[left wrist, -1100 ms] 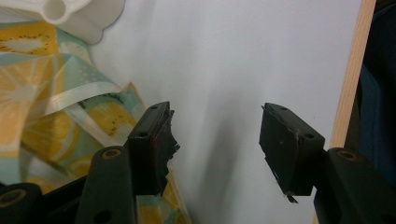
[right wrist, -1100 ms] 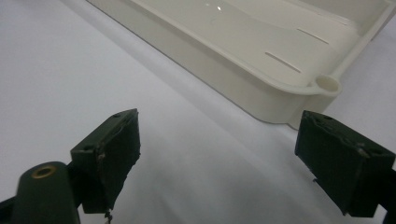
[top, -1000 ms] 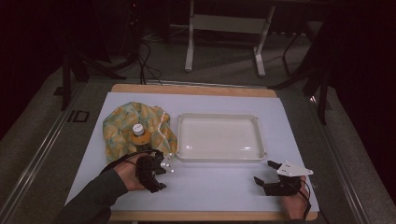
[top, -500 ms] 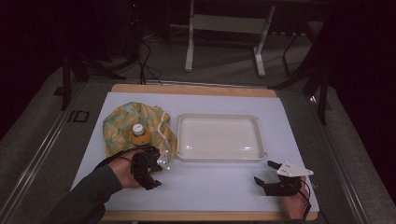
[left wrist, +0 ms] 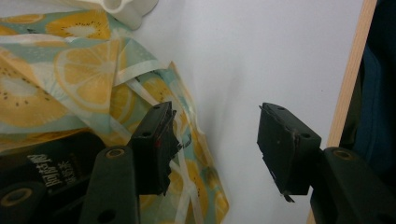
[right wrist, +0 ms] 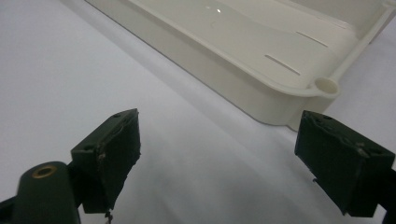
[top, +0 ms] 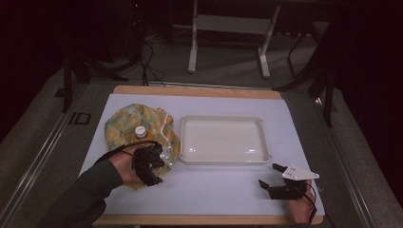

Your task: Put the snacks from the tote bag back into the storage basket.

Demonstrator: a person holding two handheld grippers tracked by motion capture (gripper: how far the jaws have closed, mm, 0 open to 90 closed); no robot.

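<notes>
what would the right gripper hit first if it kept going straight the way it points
Most likely the near wall of the cream tray, close to its corner; the right gripper points at it across bare white table, though depth is hard to judge.

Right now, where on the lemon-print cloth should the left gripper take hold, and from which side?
Probably the loose near edge of the lemon-print cloth, coming in low from the person's side. There the fabric lies in raised folds beside the left gripper, whose jaws stand apart, having just been closing, with nothing between them. The small bottle weighs down the middle.
</notes>
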